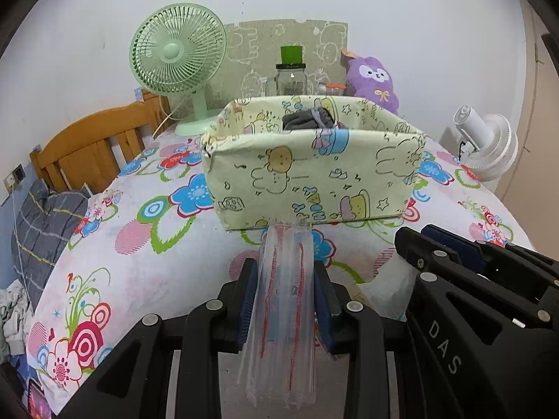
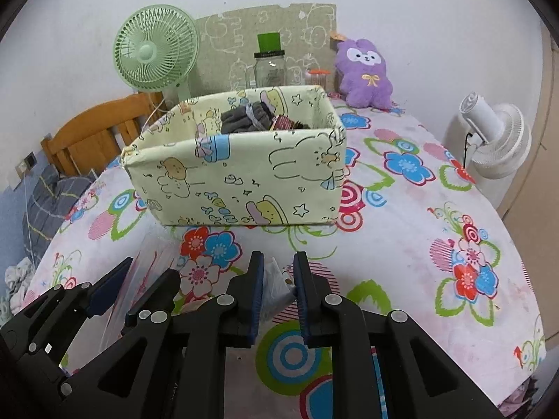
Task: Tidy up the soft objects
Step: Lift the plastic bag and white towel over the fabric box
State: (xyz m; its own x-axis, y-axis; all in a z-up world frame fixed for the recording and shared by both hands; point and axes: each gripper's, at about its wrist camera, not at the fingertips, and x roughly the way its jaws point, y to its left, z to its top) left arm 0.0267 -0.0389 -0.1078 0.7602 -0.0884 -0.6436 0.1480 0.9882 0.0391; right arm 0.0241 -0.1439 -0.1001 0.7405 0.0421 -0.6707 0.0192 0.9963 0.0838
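Clear crinkly plastic bag (image 1: 284, 300) with red lines sits clenched in my left gripper (image 1: 285, 300), near the pale-yellow cartoon-print fabric box (image 1: 314, 178). My right gripper (image 2: 278, 291) pinches a small greyish soft packet (image 2: 276, 288) over the flowered bedsheet (image 2: 419, 230).

bed (image 2: 436, 209) | floral sheet | on it: fabric box (image 2: 244, 181), green fan (image 1: 178, 56), plush (image 2: 363, 70), probably jars (image 2: 269, 66)

A green fan (image 1: 176, 52) and glass jar (image 1: 291, 78) stand at the bed's (image 1: 139, 272) far edge; a white fan (image 2: 492, 143) beside its right edge.
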